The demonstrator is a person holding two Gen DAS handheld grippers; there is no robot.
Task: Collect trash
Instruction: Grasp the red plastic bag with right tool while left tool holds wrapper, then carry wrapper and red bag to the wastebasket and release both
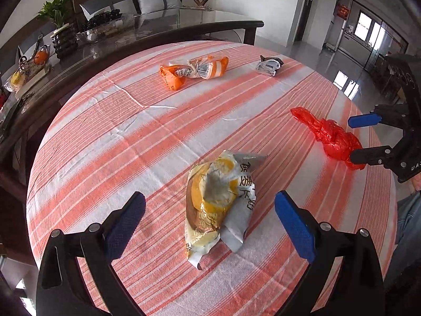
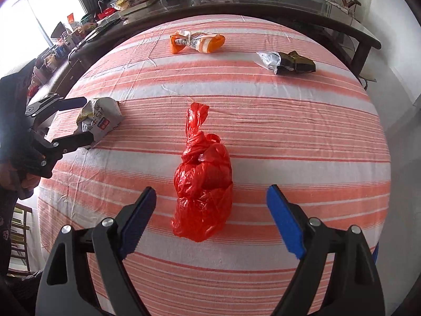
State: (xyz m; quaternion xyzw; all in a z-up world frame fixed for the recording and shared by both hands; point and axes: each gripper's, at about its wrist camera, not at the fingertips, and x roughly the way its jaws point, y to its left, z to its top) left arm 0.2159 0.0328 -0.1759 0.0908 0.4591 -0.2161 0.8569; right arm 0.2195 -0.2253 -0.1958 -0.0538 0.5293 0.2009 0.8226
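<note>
Lying on a striped orange-and-white cloth (image 2: 263,121), four pieces of trash were spread over the round surface. At the left, the left gripper (image 1: 210,221) pointed steeply down with its jaws spread wide. A crumpled yellow-and-silver snack wrapper (image 1: 221,205) lay on the cloth between the two blue pads, and neither pad pressed on it. In the right wrist view the same wrapper (image 2: 101,119) sat at the left edge of the cloth, with the left gripper (image 2: 79,121) set on either side of it.

Toward the middle, a knotted red plastic bag (image 2: 204,184) lay on the cloth with its twisted tail pointing to the far side. The right gripper (image 2: 210,216) stood over it with its jaws spread wide, one pad on each side of the bag and both clear of the plastic. In the left wrist view this bag (image 1: 329,137) appeared at the right, with the right gripper (image 1: 360,137) beside it.

At the far side, an orange-and-white wrapper (image 2: 197,42) lay twisted at its middle. To its right, a dark wrapper with a clear end (image 2: 286,62) rested near the cloth edge. Both lay well apart from the grippers.

Beyond the cloth, a dark glass-topped table (image 1: 158,26) carried a potted plant (image 1: 59,21) and assorted clutter.
</note>
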